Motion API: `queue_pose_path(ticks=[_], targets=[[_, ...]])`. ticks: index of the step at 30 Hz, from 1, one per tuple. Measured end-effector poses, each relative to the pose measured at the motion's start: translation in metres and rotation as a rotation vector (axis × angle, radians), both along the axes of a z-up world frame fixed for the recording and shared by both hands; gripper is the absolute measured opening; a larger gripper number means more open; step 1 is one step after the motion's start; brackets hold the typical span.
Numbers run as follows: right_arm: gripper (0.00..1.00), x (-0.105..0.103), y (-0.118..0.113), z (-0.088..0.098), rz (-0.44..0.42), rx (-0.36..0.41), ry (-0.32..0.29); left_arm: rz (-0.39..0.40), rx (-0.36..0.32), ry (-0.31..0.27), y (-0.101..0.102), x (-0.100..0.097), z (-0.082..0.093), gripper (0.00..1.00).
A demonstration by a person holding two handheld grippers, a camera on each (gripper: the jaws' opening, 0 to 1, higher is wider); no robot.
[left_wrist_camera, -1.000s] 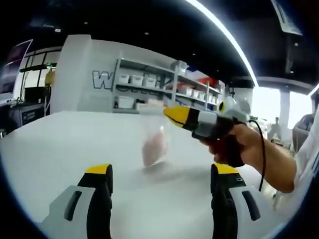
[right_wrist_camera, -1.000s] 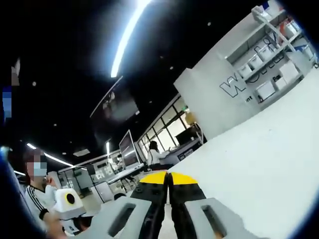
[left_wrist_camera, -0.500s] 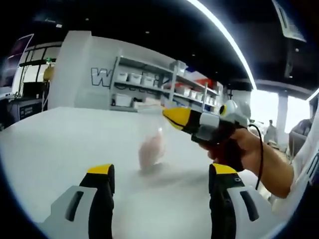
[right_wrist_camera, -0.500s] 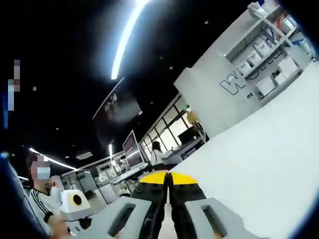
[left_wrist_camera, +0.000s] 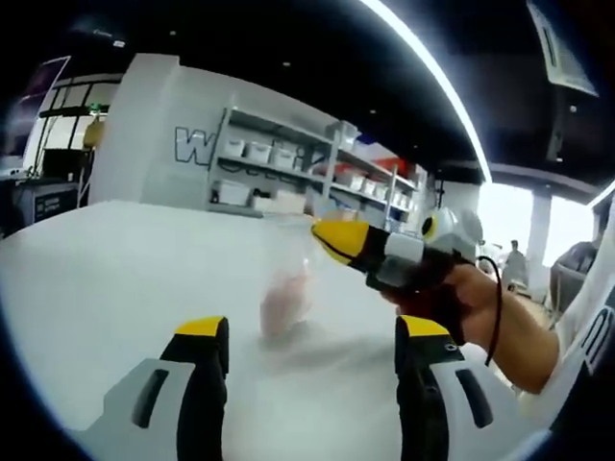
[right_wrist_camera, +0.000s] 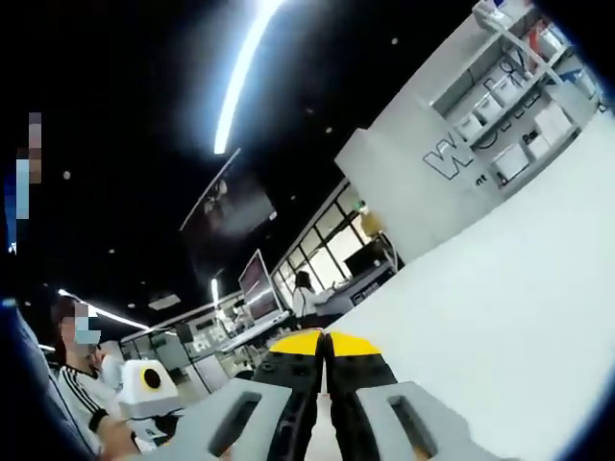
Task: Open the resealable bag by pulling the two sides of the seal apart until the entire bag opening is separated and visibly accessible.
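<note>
1. My left gripper (left_wrist_camera: 312,336) is released, jaws wide apart and holding nothing, low over the near part of the white desk (left_wrist_camera: 115,259). To do this step well I'd bring it in level with the bag's top edge and take the free side of the seal, right beside where the other gripper pinches.
2. Then pull the two sides straight apart, slowly, along the whole seal, not down on the bag, or it may tear or slip out.
3. Resealable bag (left_wrist_camera: 288,279): clear, thin film, hanging upright over the middle of the desk, its bottom at or just above the surface, can't tell which. Something pale pink sits low inside. Top looks closed, though it's blurred.
4. My right gripper (left_wrist_camera: 338,240) comes in from the right, yellow tips clenched on the bag's top edge, my hand (left_wrist_camera: 461,303) behind it. In the right gripper view its jaws are pressed together; the film between them is too thin to make out.
</note>
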State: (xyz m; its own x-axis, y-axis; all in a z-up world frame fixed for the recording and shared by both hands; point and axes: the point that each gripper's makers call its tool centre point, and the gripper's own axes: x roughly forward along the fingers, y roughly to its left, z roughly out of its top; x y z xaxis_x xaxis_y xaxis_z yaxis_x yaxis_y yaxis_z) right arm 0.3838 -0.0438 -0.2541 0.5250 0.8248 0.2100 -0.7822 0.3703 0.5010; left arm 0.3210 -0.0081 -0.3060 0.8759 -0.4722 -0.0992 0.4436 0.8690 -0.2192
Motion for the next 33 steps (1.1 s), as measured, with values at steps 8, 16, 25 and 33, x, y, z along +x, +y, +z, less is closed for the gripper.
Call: queue_pose_path(ticks=[8,16,25,33], targets=[[0.0,-0.009,-0.004,0.001,-0.04,-0.062,-0.066,-0.021,-0.025,-0.001,-0.006,-0.003,0.004,0.65],[0.0,-0.017,-0.005,-0.001,-0.044,-0.084,-0.087,-0.036,-0.043,0.001,-0.011,-0.006,0.006,0.63],[0.0,-0.025,-0.004,-0.003,-0.045,-0.125,-0.119,-0.068,-0.09,0.0,-0.019,-0.01,0.012,0.58],[0.0,-0.039,-0.009,-0.006,-0.081,-0.342,-0.318,-0.117,-0.202,0.022,-0.026,-0.015,0.017,0.43]])
